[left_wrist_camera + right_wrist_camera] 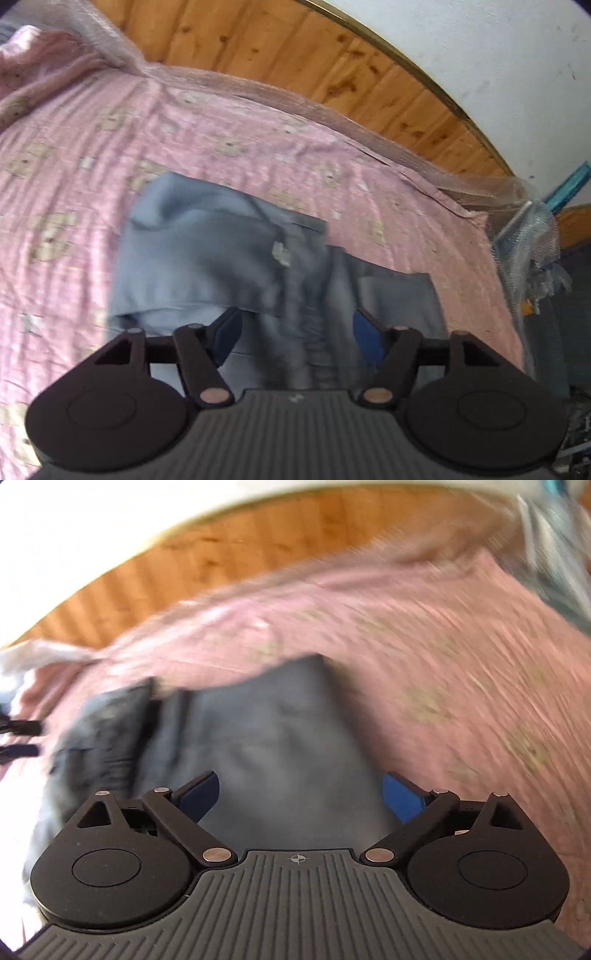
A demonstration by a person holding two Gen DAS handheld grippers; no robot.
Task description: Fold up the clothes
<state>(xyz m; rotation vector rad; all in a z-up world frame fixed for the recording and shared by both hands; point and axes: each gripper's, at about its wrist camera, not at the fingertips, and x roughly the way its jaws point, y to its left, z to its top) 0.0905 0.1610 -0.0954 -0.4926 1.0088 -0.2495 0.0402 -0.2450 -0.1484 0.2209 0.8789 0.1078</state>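
- The left hand-held gripper (295, 328) is released, with the grey trousers (221, 258) lying on the pink bed sheet (74, 177) just ahead of it.
- The right hand-held gripper (301, 794) is also spread wide and empty over the trousers.
- Risk: pinching the sheet together with the cloth, which would spoil the fold.

The gray-blue pants (229, 258) lie partly folded on the pink bed cover, with a small white tag showing on top.
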